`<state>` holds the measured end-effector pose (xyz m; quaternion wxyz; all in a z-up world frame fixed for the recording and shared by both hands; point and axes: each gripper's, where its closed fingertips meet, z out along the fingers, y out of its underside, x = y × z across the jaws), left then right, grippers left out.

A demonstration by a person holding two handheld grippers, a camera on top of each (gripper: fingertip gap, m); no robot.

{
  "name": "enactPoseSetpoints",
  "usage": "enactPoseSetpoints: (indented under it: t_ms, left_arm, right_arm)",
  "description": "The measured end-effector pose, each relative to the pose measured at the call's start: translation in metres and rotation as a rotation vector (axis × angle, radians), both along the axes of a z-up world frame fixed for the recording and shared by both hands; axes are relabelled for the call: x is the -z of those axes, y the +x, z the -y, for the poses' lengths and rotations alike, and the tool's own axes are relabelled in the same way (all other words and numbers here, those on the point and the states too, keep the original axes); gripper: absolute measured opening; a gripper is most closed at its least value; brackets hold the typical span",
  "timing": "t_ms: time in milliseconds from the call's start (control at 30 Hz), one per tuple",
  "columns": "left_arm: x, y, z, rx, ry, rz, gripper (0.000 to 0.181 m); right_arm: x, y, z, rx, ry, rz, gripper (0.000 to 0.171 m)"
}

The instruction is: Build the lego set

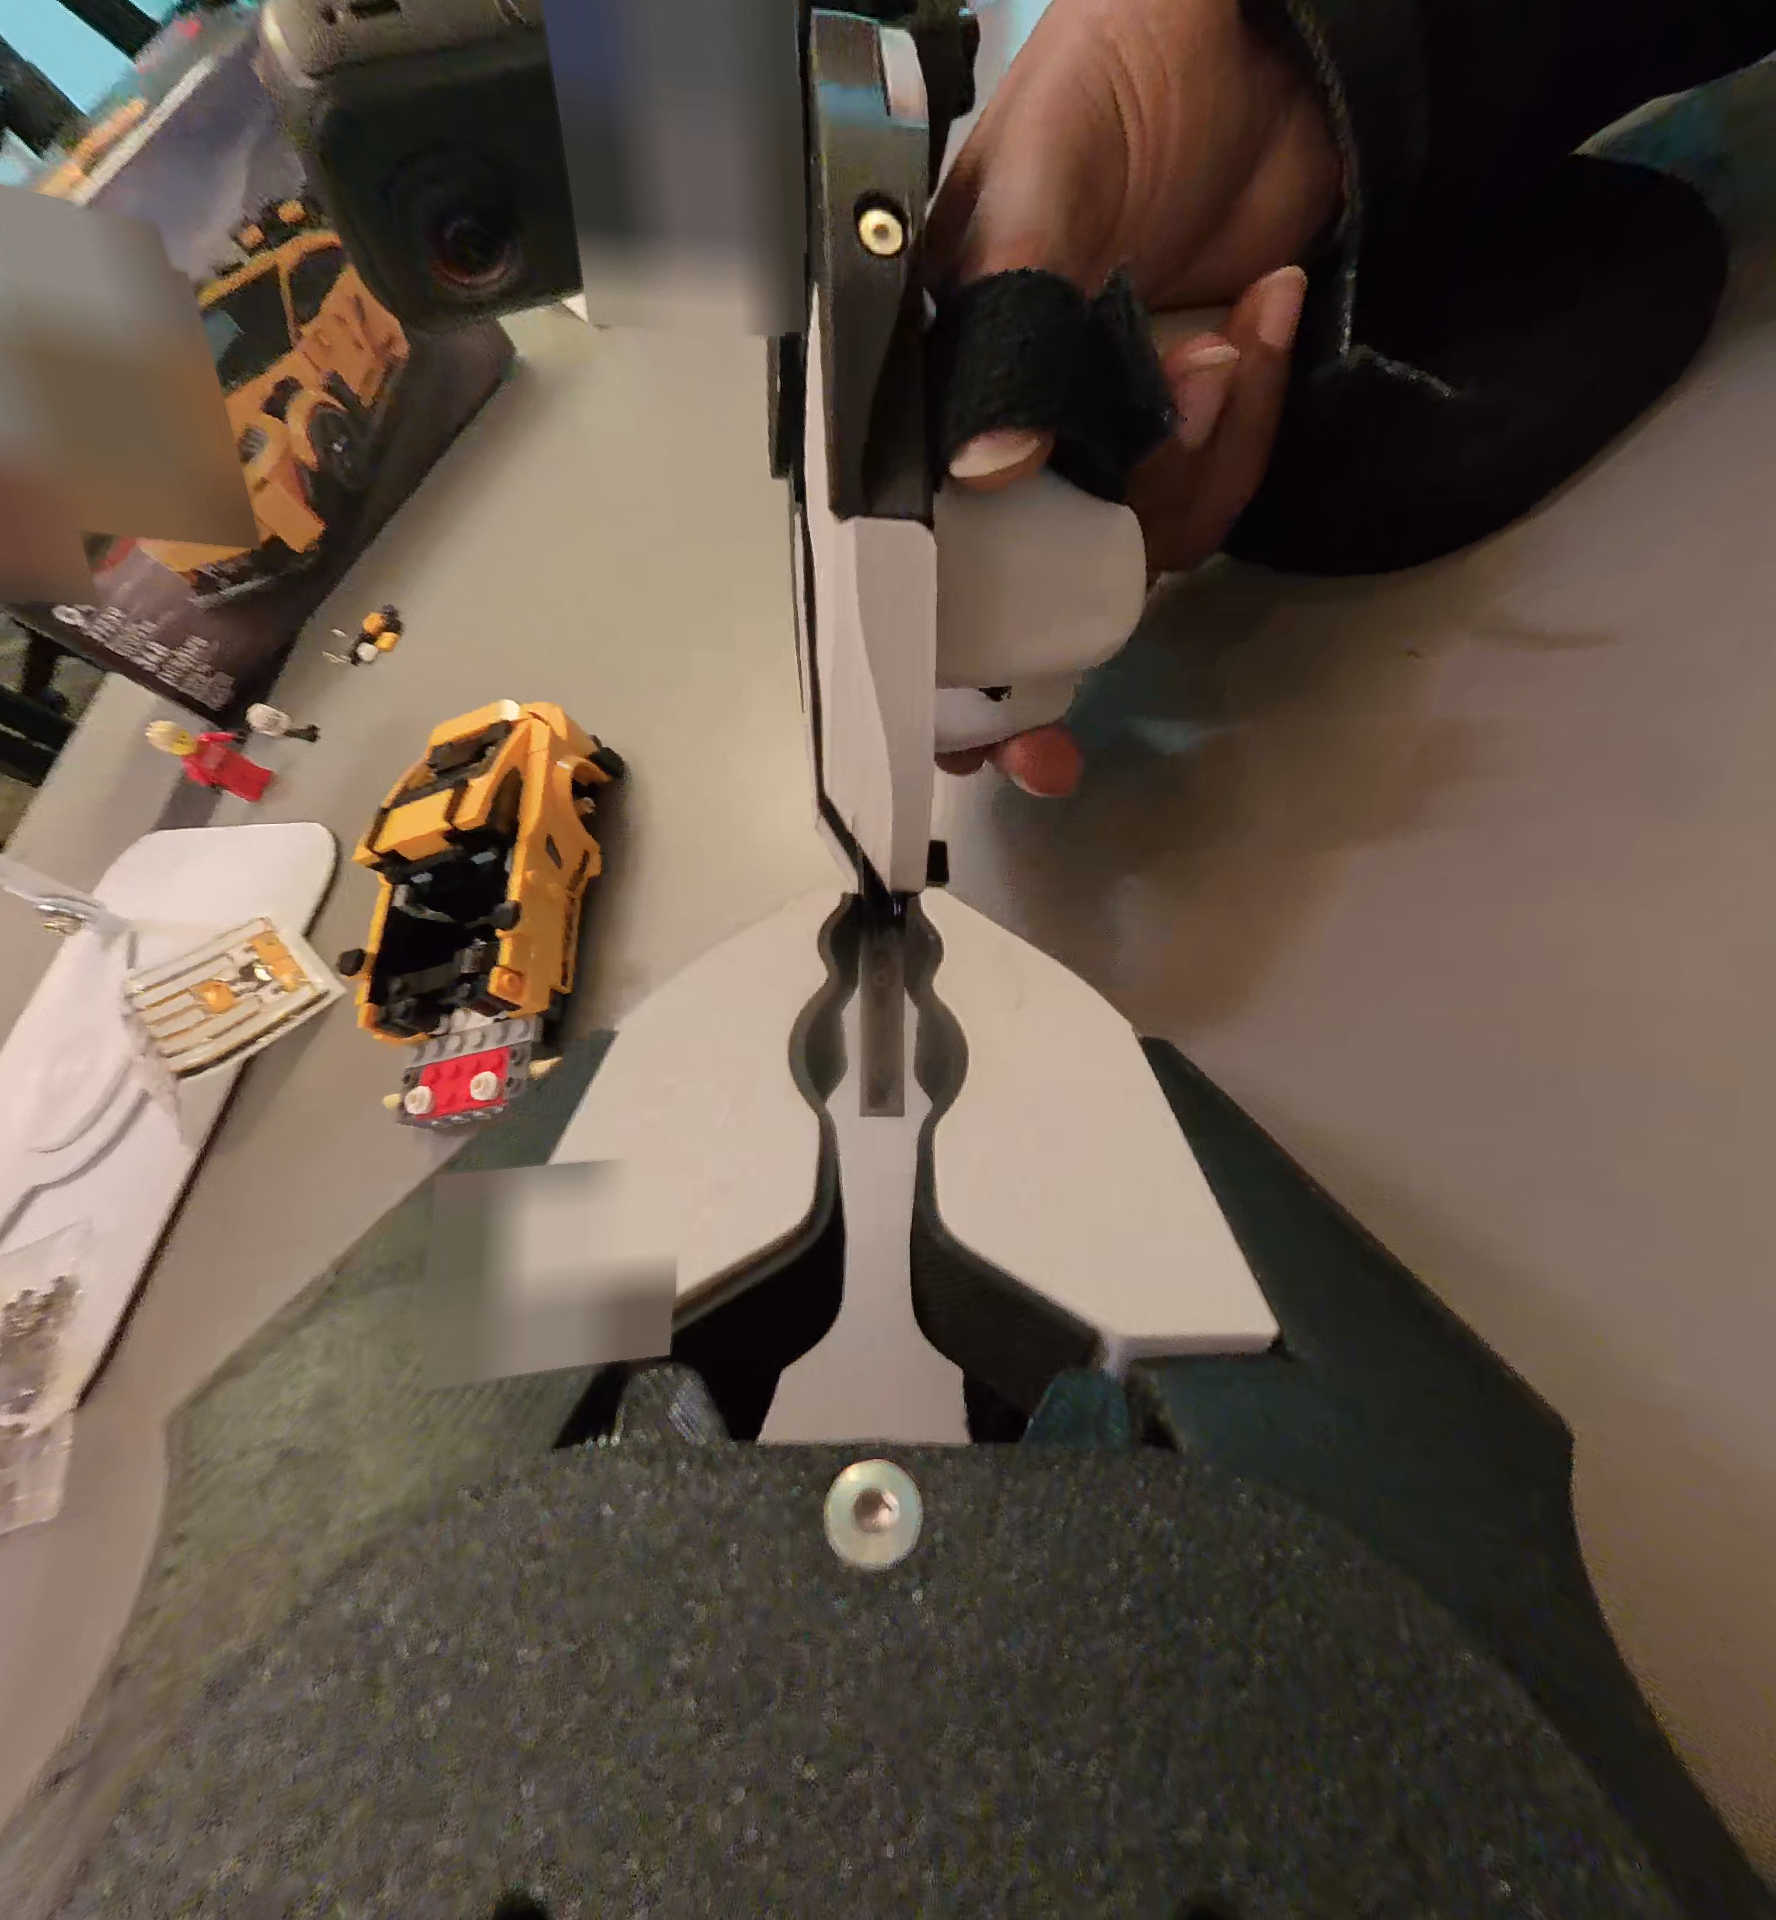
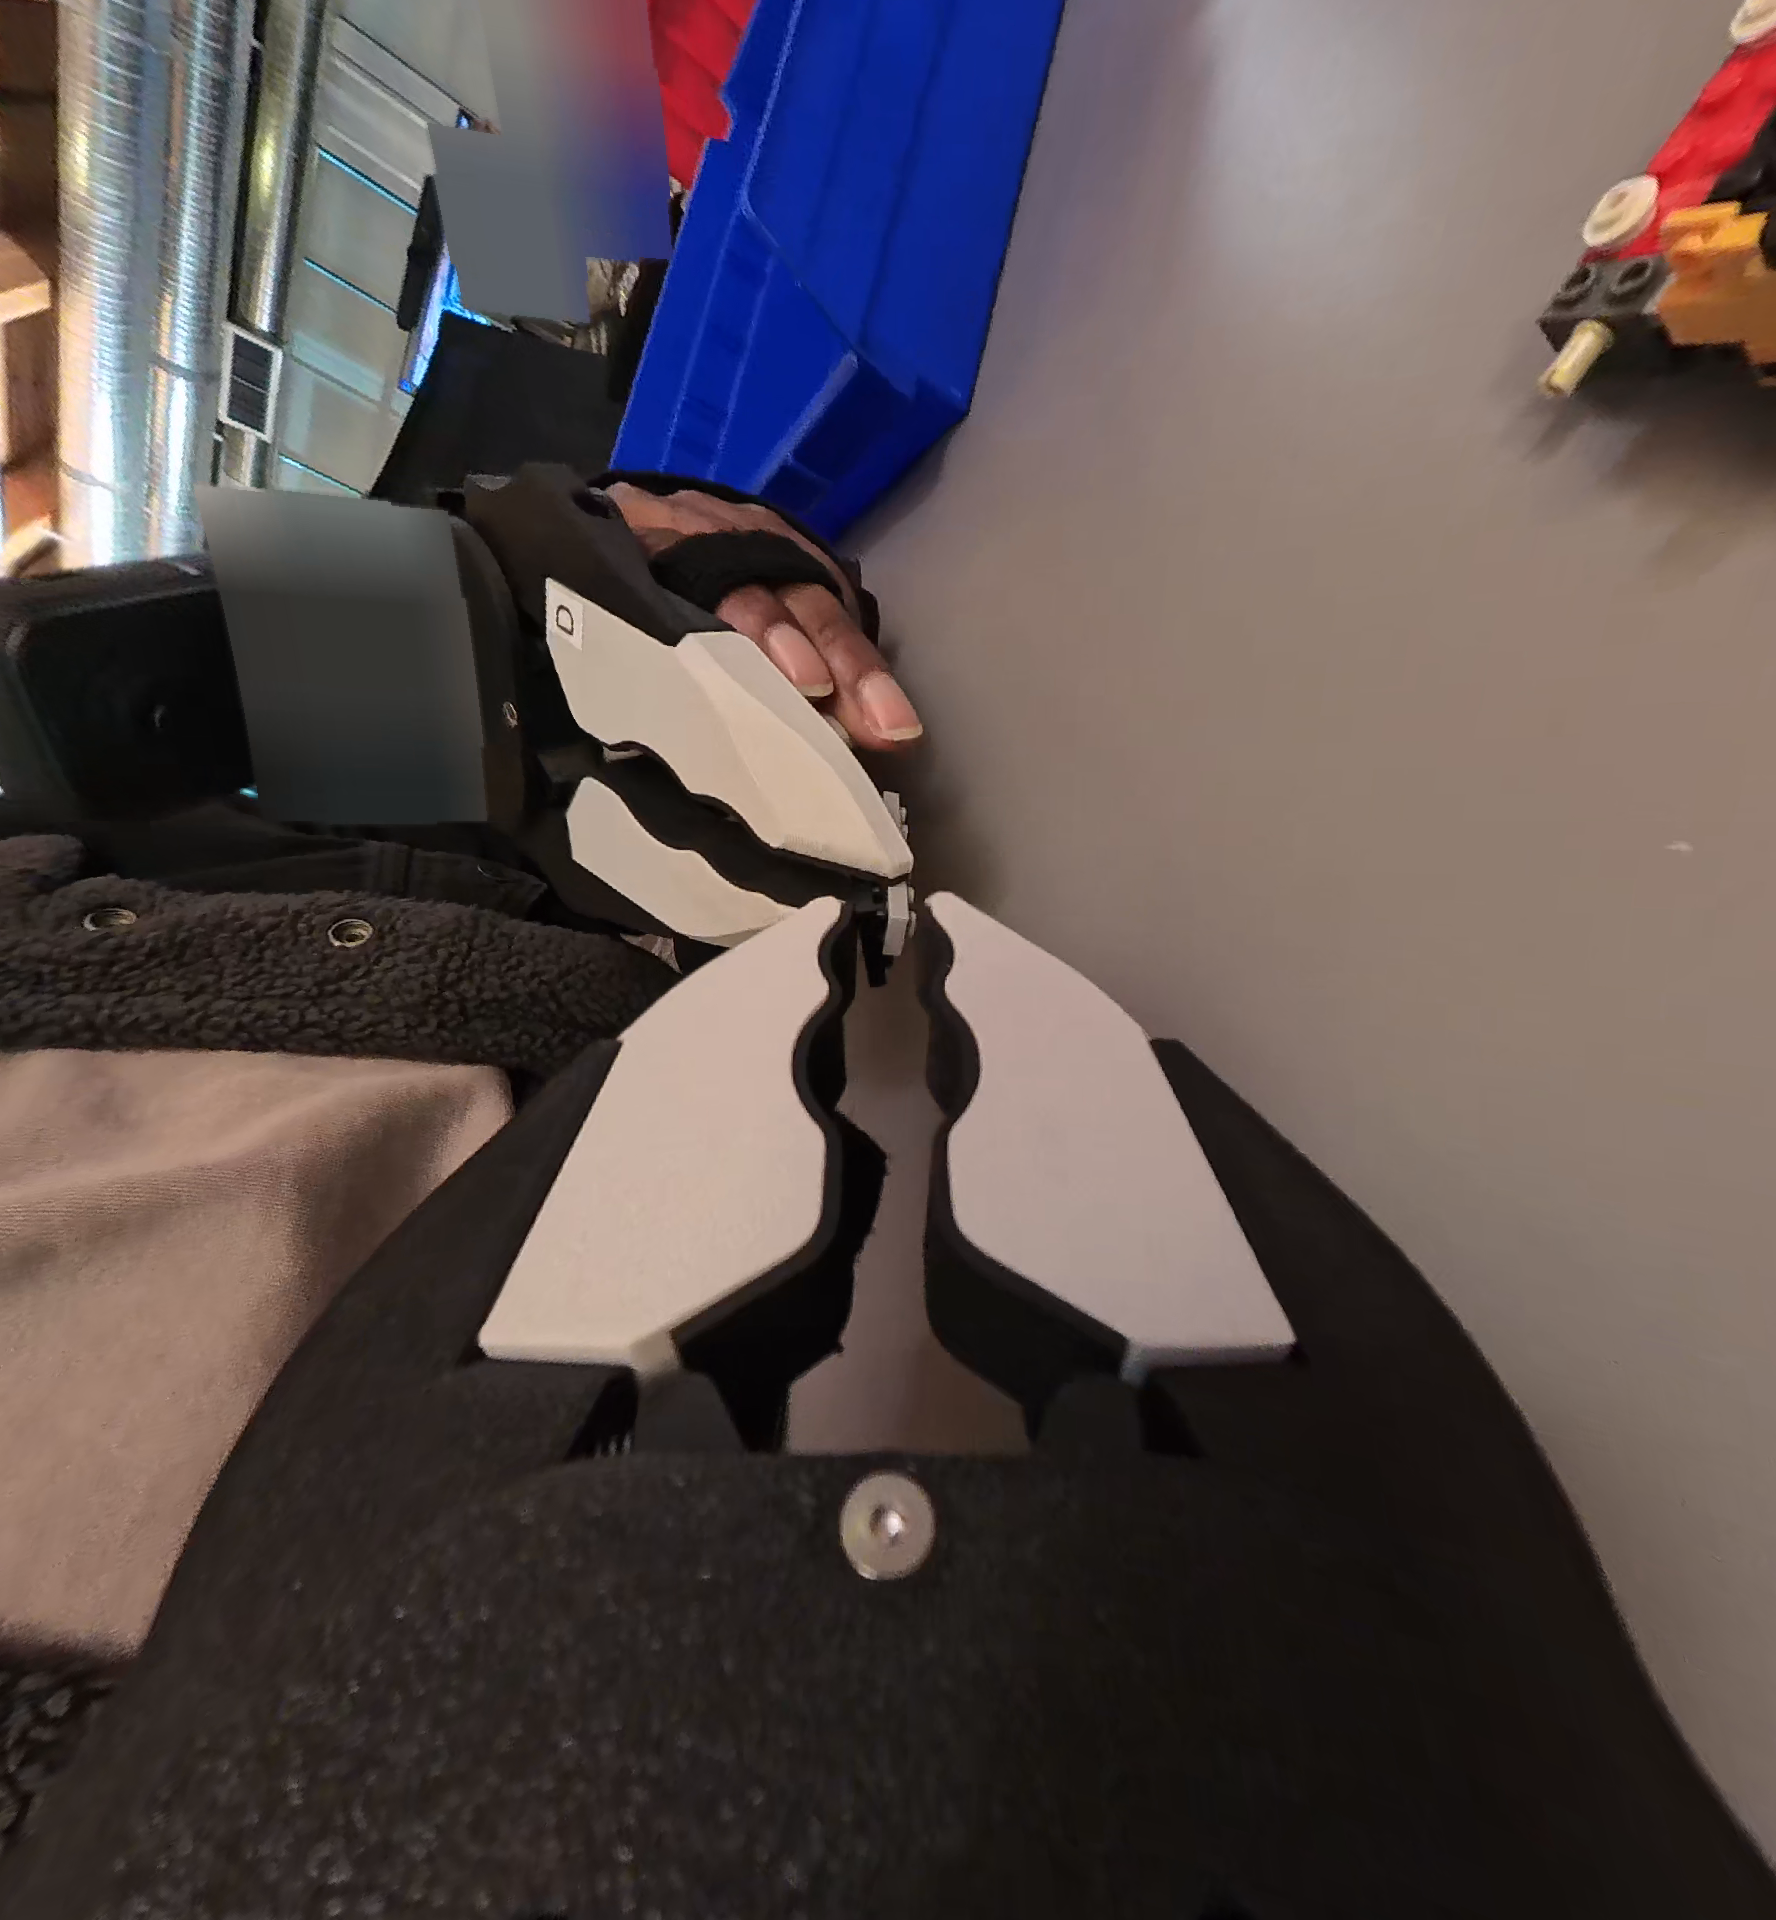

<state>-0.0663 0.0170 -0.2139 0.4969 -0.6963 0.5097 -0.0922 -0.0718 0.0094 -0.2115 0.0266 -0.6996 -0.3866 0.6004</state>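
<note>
Grey and black, a small lego piece (image 2: 894,925) sits pinched at the left gripper's (image 1: 879,925) tips, right between the right gripper's (image 2: 889,920) narrowly parted tips; yellow lego car (image 1: 479,883) lies left of the left gripper.

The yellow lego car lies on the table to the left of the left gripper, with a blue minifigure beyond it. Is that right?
Not quite. In the left wrist view the minifigure beyond the yellow lego car is red, not blue. The car does lie on the table, left of the left gripper.
</note>
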Motion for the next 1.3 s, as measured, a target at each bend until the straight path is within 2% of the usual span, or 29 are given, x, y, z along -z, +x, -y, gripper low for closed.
enactPoseSetpoints:
  t_ms: [167,233,367,433,533,733,867,1300]
  left_arm:
    - [-0.01,0.0,-0.001,-0.006,0.071,0.015,0.008]
    - [-0.016,0.001,0.002,0.018,0.054,0.072,0.009]
    - [-0.025,0.0,0.011,0.088,-0.126,0.271,0.021]
    - [-0.028,0.001,0.015,0.114,-0.204,0.351,0.021]
    - [-0.029,0.005,0.02,0.149,-0.24,0.381,0.017]
    - [-0.032,0.008,0.028,0.202,-0.263,0.404,0.014]
    - [-0.037,0.009,0.033,0.236,-0.265,0.431,0.009]
    - [-0.036,0.011,0.037,0.256,-0.152,0.345,0.009]
  right_arm:
    - [-0.01,0.001,0.0,0.006,0.14,-0.094,0.009]
    - [-0.015,0.001,0.0,-0.001,0.27,-0.141,0.009]
    - [-0.028,0.005,0.002,-0.02,0.587,-0.233,0.009]
    - [-0.029,0.005,0.007,-0.042,0.757,-0.258,0.009]
    - [-0.032,0.003,0.014,-0.056,0.872,-0.305,0.009]
    - [-0.036,0.007,0.022,-0.1,1.014,-0.375,0.009]
    - [-0.04,0.01,0.028,-0.125,1.032,-0.421,0.009]
    - [-0.041,0.014,0.033,-0.168,1.134,-0.41,0.009]
